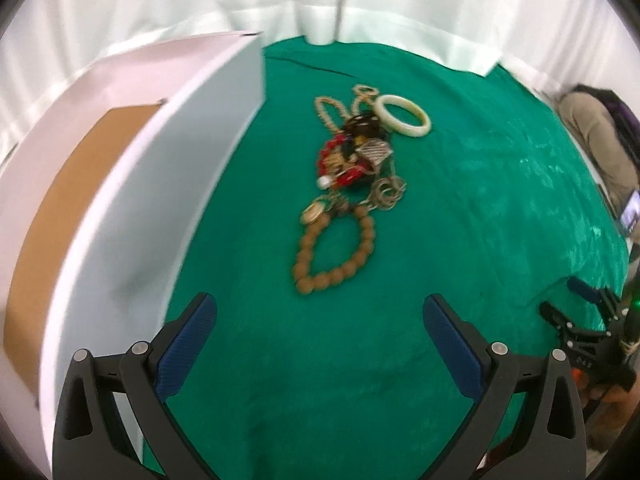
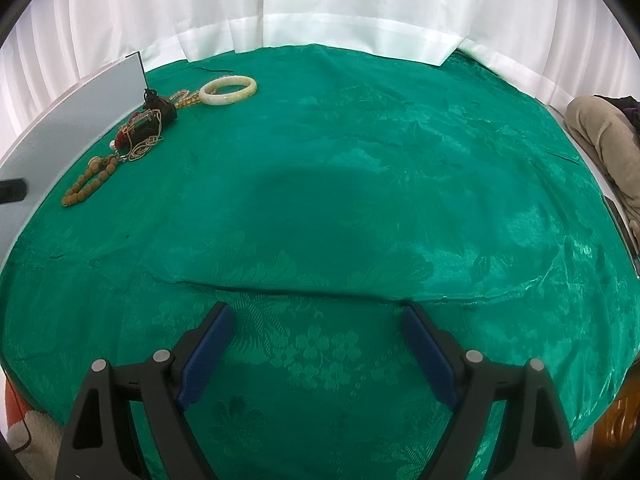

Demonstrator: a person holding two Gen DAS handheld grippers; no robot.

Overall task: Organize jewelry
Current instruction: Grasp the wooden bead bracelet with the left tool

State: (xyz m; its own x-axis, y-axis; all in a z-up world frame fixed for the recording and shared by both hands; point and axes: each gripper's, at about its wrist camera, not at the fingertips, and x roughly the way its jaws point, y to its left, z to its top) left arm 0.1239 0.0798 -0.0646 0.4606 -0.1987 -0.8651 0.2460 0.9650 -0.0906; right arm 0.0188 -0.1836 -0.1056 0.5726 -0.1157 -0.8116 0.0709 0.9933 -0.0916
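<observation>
On the green patterned cloth (image 2: 360, 184) covering the desk, the jewelry lies in one tangled heap (image 1: 356, 160), left of centre beside a white box (image 1: 120, 220). At its far end sits a cream bangle (image 1: 404, 115); at its near end a loop of brown wooden beads (image 1: 334, 248); between them red beads, thin chains and a dark piece. I can read no writing anywhere. My left fingers (image 1: 320, 312) stand spread wide, holding nothing; my right fingers (image 2: 318, 320) likewise. Only my left view shows the box's brown inside (image 1: 60, 220) and my right gripper from outside.
</observation>
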